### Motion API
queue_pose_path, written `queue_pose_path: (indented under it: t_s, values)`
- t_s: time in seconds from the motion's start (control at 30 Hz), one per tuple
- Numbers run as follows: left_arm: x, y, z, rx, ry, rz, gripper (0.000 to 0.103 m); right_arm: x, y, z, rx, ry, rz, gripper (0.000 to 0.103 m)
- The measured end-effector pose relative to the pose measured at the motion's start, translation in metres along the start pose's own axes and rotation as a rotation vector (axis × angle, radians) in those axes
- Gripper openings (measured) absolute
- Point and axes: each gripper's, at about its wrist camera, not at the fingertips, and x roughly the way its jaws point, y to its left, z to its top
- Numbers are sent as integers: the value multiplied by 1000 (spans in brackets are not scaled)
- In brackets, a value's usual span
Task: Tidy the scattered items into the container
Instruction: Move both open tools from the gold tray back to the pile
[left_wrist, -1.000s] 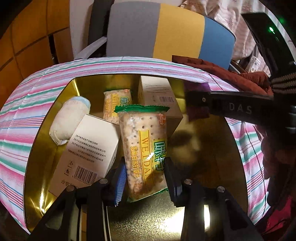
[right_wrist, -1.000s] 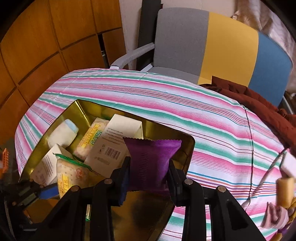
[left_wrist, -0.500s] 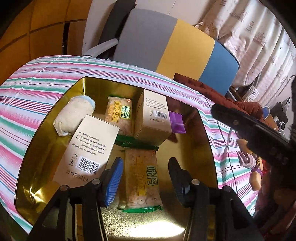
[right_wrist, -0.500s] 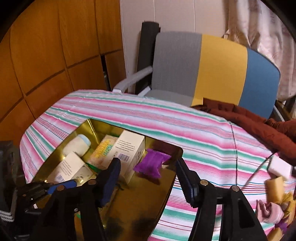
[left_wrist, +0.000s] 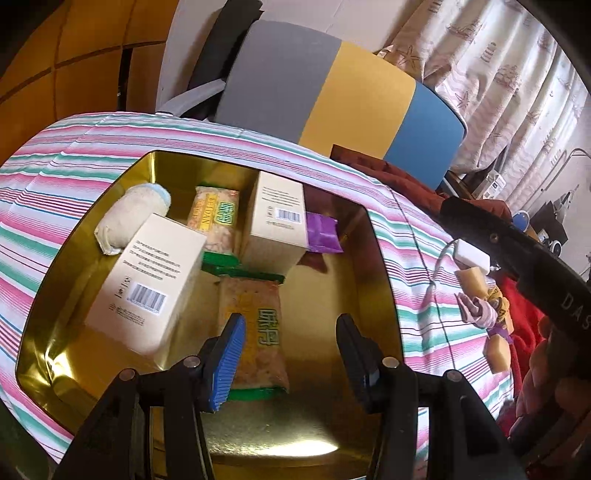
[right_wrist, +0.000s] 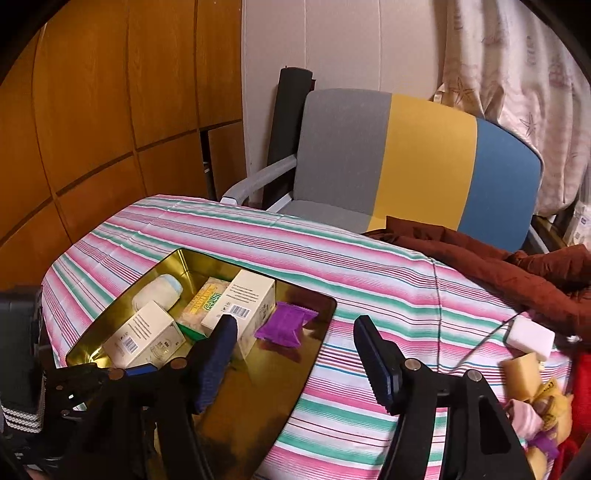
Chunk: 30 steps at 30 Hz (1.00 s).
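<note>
Gold tin (left_wrist: 373, 258) sunk in the striped cloth (left_wrist: 55, 192) on the counter, seen from the left wrist view. Cracker pack (left_wrist: 255, 332) flat on the tin floor, long axis running 12 to 6, green sealed ends at both, lower half between the left gripper (left_wrist: 288, 354) fingers (left_wrist: 225, 358) but untouched: fingers released, spread wide, hovering above it. Second cracker pack (left_wrist: 216, 221) farther in at 12, same long axis, tipped slightly toward 1. Two cream boxes: near box (left_wrist: 147, 280) at 10, long axis 1 to 7, barcode end toward 7; far box (left_wrist: 277, 225) at 12, standing on a long edge, barcode facing up. Pale roll (left_wrist: 129, 214) with a blue end at 11, long axis 2 to 8, blue end toward 2. Purple packet (left_wrist: 321, 232) just beside the far box at 1, touching it. Right gripper (right_wrist: 295, 362) over the tin's right rim, jaws opening, nothing between the fingers (right_wrist: 373, 362); purple packet (right_wrist: 286, 325) lying in the tin just beyond them, long axis roughly 2 to 8. Loose items still on the cloth at 3: white block (right_wrist: 532, 338), tan sponges (left_wrist: 471, 282), pink rag (left_wrist: 478, 314). Striped chair (right_wrist: 406, 158) beyond the counter at 12, brown coat (right_wrist: 498, 262) draped at 2.
</note>
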Motion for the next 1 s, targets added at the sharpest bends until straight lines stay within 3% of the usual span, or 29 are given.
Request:
queue_pose_path:
  t_s: [0.3,0.53,0.8,1.0]
  values:
    - [3,-34,-5,44,2,-39,52,-14,-27,-13,34,3,-35,68]
    - [10,-75,-12,121,24,-89,52,-30,-72,-36,91,34,-99,69]
    - [23,-117,-28,213,79,-146,52,-45,-150,-81,208,125,-242,70]
    - [28,-143,-40,276,106,-176,52,-58,-225,-118,423,222,-380,70]
